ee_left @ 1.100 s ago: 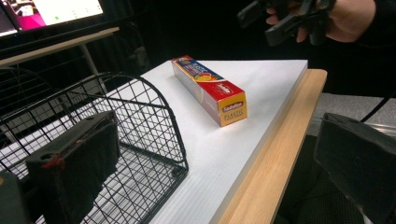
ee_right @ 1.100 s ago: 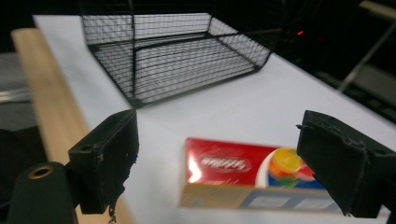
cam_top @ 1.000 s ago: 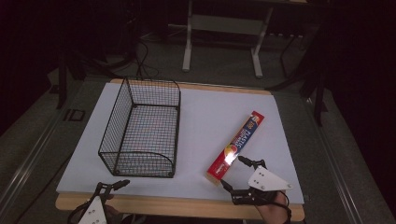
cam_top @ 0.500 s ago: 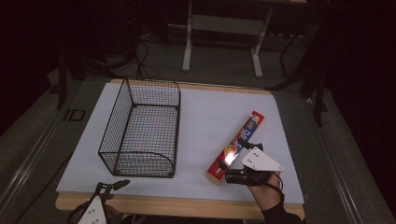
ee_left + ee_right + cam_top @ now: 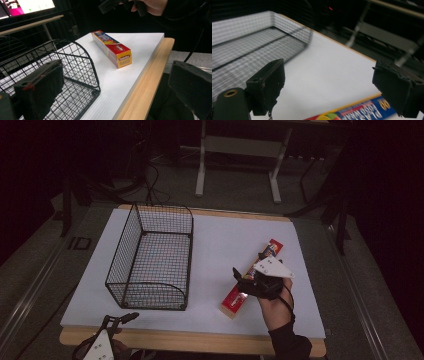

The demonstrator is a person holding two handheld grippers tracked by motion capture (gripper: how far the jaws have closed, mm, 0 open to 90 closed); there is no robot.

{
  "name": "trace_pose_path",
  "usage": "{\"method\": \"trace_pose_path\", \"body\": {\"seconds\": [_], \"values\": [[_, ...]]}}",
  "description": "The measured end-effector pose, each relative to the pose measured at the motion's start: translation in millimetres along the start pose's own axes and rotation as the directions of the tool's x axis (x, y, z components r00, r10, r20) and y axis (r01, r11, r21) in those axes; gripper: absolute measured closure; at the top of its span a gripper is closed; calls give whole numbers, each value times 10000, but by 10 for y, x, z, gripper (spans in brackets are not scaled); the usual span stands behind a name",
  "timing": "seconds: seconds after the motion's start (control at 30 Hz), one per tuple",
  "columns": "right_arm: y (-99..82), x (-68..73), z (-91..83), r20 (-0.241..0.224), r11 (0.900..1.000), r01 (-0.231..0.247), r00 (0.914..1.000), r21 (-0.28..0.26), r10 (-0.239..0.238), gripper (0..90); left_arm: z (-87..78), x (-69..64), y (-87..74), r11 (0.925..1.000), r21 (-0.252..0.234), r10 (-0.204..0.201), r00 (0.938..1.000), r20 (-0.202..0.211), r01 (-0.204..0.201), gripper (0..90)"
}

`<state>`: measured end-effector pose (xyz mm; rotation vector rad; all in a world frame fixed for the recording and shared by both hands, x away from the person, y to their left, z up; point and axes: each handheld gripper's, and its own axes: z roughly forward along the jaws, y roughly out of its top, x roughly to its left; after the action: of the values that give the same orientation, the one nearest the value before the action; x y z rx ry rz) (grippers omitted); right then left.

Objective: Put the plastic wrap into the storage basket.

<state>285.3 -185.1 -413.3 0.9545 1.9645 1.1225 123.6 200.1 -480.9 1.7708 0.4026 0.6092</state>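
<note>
1. High view: a wooden-edged bench (image 5: 165,341) carries a white rectangular board (image 5: 220,250). A black wire-mesh basket (image 5: 152,257) stands on the board's left half, open side up. A long red-and-yellow plastic food wrap carton (image 5: 250,281) lies flat on the right half, well apart from the basket, one end toward the near edge and the other angled away to the right.
2. High view: the right gripper (image 5: 247,281), with its grey three-cornered plate, is held by the person's right hand (image 5: 274,306) directly over the middle of the carton. Its fingers are spread; whether they touch the carton cannot be told.
3. High view: the left gripper (image 5: 120,319) sits at the near left edge of the bench, just in front of the basket's rounded end.
4. Left gripper view: the black fingers (image 5: 42,86) stand wide apart, holding nothing. The basket (image 5: 72,72) is close on the left; the carton (image 5: 112,48) lies beyond on the board, with the other hand and gripper (image 5: 110,5) above it.
5. Right gripper view: the fingers (image 5: 268,83) are spread wide with white board between them. The carton's printed face (image 5: 362,111) lies below, near the right finger. The basket (image 5: 249,47) appears blurred at upper left.
</note>
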Motion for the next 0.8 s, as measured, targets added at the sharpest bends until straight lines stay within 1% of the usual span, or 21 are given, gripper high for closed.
{"method": "trace_pose_path", "body": {"seconds": [0.07,0.1,0.13,0.2,0.23,0.27,0.3,0.33,0.37,0.4,0.43,0.47,0.53,0.57,0.6,0.63,0.67,0.7,0.73,0.77,0.8], "values": [[12,-72,73,290,9956,-794,9965,496,780,125,3,2,-1,10000,14,-3,10000,21,3,7],[11,-102,113,533,9907,-1077,9932,828,1035,124,6,2,-2,10000,-3,-16,10000,21,16,7],[8,-140,159,589,9837,-1415,9890,1106,1357,114,6,2,-2,10000,-3,-16,10000,21,16,7],[3,-185,220,919,9721,-1864,9804,1421,1745,111,7,4,-2,10000,-10,-17,10000,35,17,7],[3,-185,220,919,9721,-1864,9804,1421,1745,111,8,6,-2,10000,-6,-28,10000,30,28,7],[4,-237,300,1102,9531,-2295,9712,1972,2110,96,9,9,-3,10000,-13,-39,10000,33,39,7],[3,-260,338,1254,9450,-2383,9686,2241,2146,96,9,9,-3,10000,-13,-39,10000,33,39,7],[-3,-293,389,1234,9318,-2527,9659,2606,2274,96,10,10,-3,10000,-2,-48,10000,41,48,7],[-3,-293,389,1234,9318,-2527,9659,2606,2274,96,11,9,-3,10000,17,-44,10000,37,44,7],[-26,-336,472,1337,9105,-2871,9568,2975,2581,96,14,6,-5,10000,64,-24,10000,38,24,7],[-33,-346,508,1599,9022,-3049,9503,3050,2671,96,14,4,-4,10000,57,-26,10000,41,26,7],[-45,-360,553,2031,8892,-3300,9394,3168,2762,96,13,3,-4,10000,55,-22,10000,40,22,7],[-64,-398,624,2176,8653,-3607,9289,3482,2996,96,10,6,-4,10000,41,-38,10000,33,38,7],[-66,-417,653,2258,8503,-3784,9224,3658,3134,96,10,9,-4,10000,35,-40,10000,26,40,7],[-59,-431,672,2243,8379,-3875,9196,3844,3224,96,10,11,-4,10000,35,-58,10000,28,58,7],[-59,-431,672,2243,8379,-3875,9196,3844,3224,96,10,11,-4,10000,35,-58,10000,28,58,7],[-32,-473,701,2281,8125,-4178,9076,4065,3526,120,11,11,-5,10000,41,-58,10000,25,58,7],[-26,-490,715,2286,8047,-4245,9047,4149,3595,128,11,11,-5,10000,41,-58,10000,25,58,7],[-21,-524,742,2426,7862,-4413,8968,4326,3700,129,11,11,-4,10000,32,-59,10000,36,59,7],[-22,-550,760,2516,7772,-4464,8943,4435,3701,129,11,10,-3,10000,29,-47,10000,29,47,7],[-22,-584,785,2719,7610,-4583,8881,4593,3707,129,10,10,-3,10000,30,-46,10000,24,46,7]]}}
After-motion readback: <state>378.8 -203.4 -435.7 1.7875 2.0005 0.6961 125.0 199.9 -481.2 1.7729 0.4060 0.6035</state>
